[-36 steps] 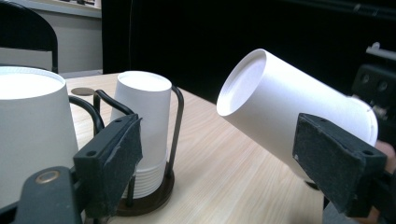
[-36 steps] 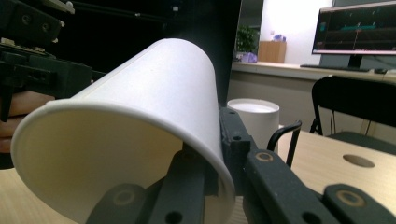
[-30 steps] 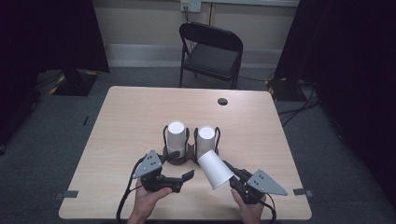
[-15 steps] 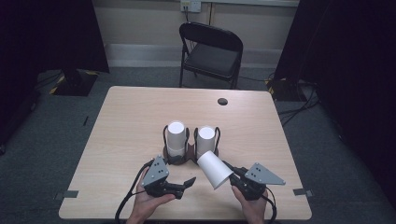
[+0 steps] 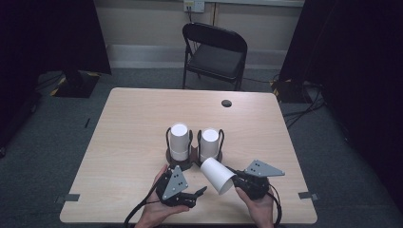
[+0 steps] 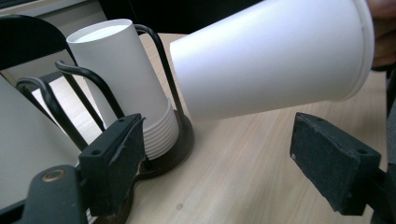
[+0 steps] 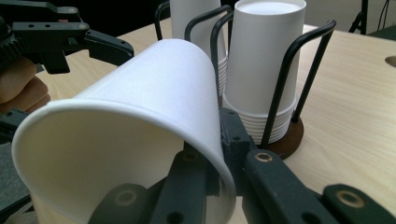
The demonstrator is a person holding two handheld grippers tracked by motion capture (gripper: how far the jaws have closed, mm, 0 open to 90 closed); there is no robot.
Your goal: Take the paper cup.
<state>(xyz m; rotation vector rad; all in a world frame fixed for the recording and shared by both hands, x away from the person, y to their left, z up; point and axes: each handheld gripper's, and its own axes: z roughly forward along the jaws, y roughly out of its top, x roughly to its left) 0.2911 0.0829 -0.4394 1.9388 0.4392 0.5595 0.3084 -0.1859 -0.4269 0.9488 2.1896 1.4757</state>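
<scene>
Cup (image 5: 217,175) handling comes first: my right tongs (image 5: 234,180) pinch its rim wall, one pad inside, one outside, so I'd keep that pinch gentle to spare the paper. My left tongs (image 5: 202,191) stand wide with nothing between them and have just been narrowing a little. The cup hangs just in front of the right-hand cup holder (image 5: 210,147), above the surface (image 5: 128,128), lying nearly level, base toward the holder, mouth toward me.
</scene>
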